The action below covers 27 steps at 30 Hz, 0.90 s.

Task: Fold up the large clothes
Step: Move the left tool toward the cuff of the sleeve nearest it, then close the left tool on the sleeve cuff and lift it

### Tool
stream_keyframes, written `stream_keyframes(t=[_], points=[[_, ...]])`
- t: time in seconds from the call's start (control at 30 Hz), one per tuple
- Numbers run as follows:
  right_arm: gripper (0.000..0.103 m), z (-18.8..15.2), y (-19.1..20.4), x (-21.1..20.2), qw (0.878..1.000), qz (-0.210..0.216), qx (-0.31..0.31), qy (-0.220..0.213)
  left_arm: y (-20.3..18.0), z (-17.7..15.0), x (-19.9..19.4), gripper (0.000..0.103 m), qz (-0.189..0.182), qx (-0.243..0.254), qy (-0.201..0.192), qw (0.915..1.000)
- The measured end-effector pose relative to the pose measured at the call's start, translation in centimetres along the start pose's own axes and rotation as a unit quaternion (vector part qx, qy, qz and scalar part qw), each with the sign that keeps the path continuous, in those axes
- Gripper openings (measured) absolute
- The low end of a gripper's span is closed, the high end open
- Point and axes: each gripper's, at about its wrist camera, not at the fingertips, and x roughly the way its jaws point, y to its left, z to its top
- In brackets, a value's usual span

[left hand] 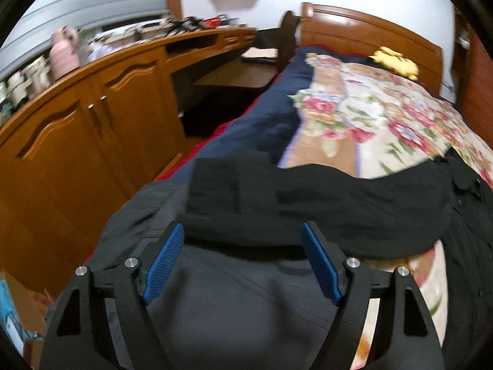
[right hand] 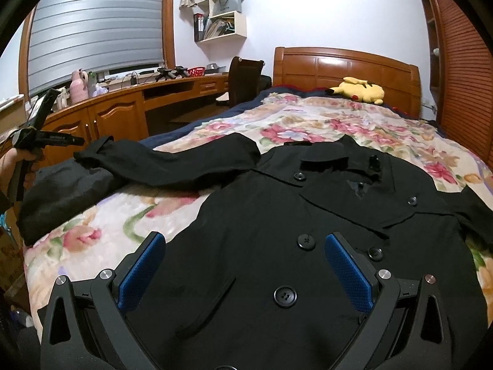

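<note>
Hanging wide open and holding nothing, the right gripper point(right hand: 243, 265) is hovering over the black coat point(right hand: 277, 215). The left gripper point(left hand: 243, 262) is also gaping, near the coat's sleeve point(left hand: 277, 197). The coat is lying flat on the flowery blanket point(right hand: 308, 123), probably ready for folding.

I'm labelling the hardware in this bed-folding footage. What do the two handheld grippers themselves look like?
Both match: the left gripper and right gripper have matte black angular finger arms with triangular cut-outs, round silver pivot pins, and blue textured pads on the inner faces. In the right wrist view the left unit shows a black handle with a cable and small white lettering, too small to read.
</note>
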Motion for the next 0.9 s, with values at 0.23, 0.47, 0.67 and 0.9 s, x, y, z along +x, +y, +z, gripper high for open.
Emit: stream_keyframes(t=[0.23,0.47,0.67,0.9], points=[[0.103,0.2,0.0,0.2,1.0,0.004,0.0,0.01,1.3,0.8,3.1,0.079,0.021,-0.007,0.032,0.9992],[0.103,0.5,0.1,0.3,1.0,0.006,-0.001,0.01,3.3,1.2,5.1,0.065,0.037,-0.049,0.048,0.997],[0.103,0.4,0.2,0.5,1.0,0.008,-0.002,0.011,3.2,-0.1,6.5,0.061,0.033,-0.05,0.082,0.9949],[0.103,0.4,0.4,0.7,1.0,0.005,-0.009,0.012,0.3,0.7,5.5,0.009,-0.007,-0.003,0.073,0.9973]])
